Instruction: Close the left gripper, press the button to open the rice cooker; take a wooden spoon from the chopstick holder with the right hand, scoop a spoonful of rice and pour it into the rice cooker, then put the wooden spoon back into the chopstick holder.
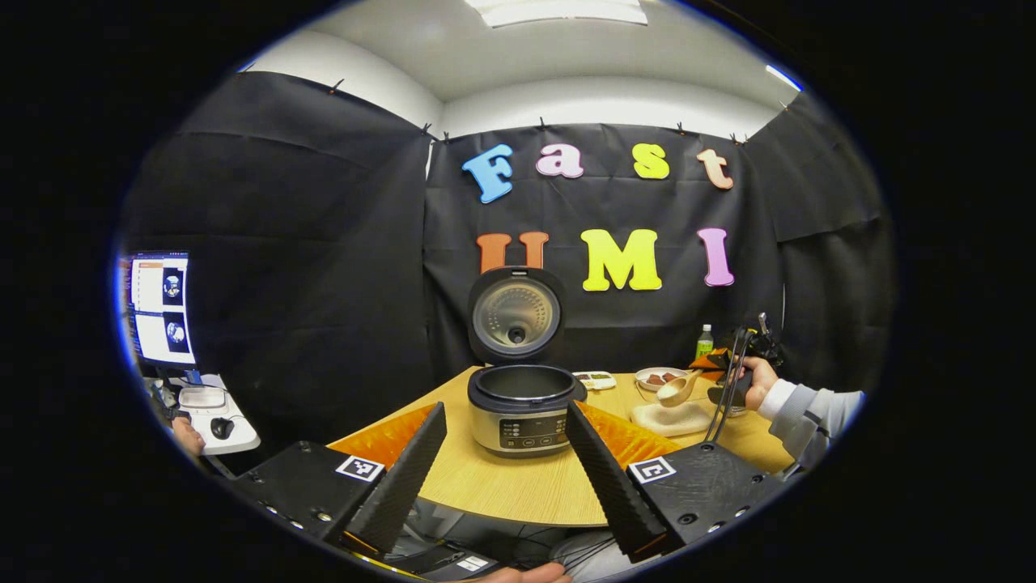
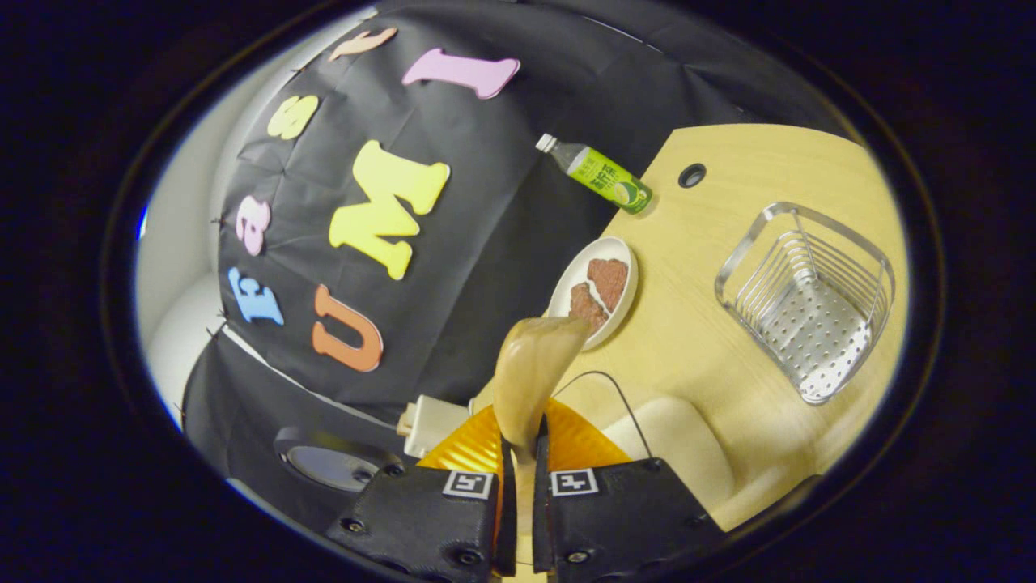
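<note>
Table (image 1: 518,486): one, wood top, orange mat (image 1: 388,433) under cooker.
Cooker (image 1: 522,409): one, mid table, lid (image 1: 516,314) up and standing vertical behind pot, inner face toward left gripper view, panel on front. Pot mouth open upward; contents not readable.
Holder (image 2: 809,300): one, wire and perforated metal basket, on table well right of spoon in right gripper view, nothing seen inside.
White dish (image 1: 676,417): one, shallow, near table's right edge in left gripper view, directly below spoon bowl; contents cannot tell.
Plate (image 2: 595,287): one, white, two brown pieces on it, near back wall, just past spoon tip in right gripper view.
Bottle (image 2: 603,174): one, green label, at table's back edge by wall.
Small white device (image 1: 595,379): one, behind cooker, right of it.
Spoon (image 2: 530,380): one, wooden, off table, held in air right of cooker. Long axis along right gripper's fingers, handle at gripper, bowl pointing away toward plate; in left gripper view bowl end aimed left toward cooker, tilted slightly down. Load in bowl cannot tell.
Right gripper (image 2: 520,441): fingers pressed nearly together, pinching spoon handle; hand (image 1: 757,380) and grey sleeve behind it in left gripper view.
Left gripper (image 1: 506,453): fingers spread wide, holding nothing, cooker framed between them farther off.
</note>
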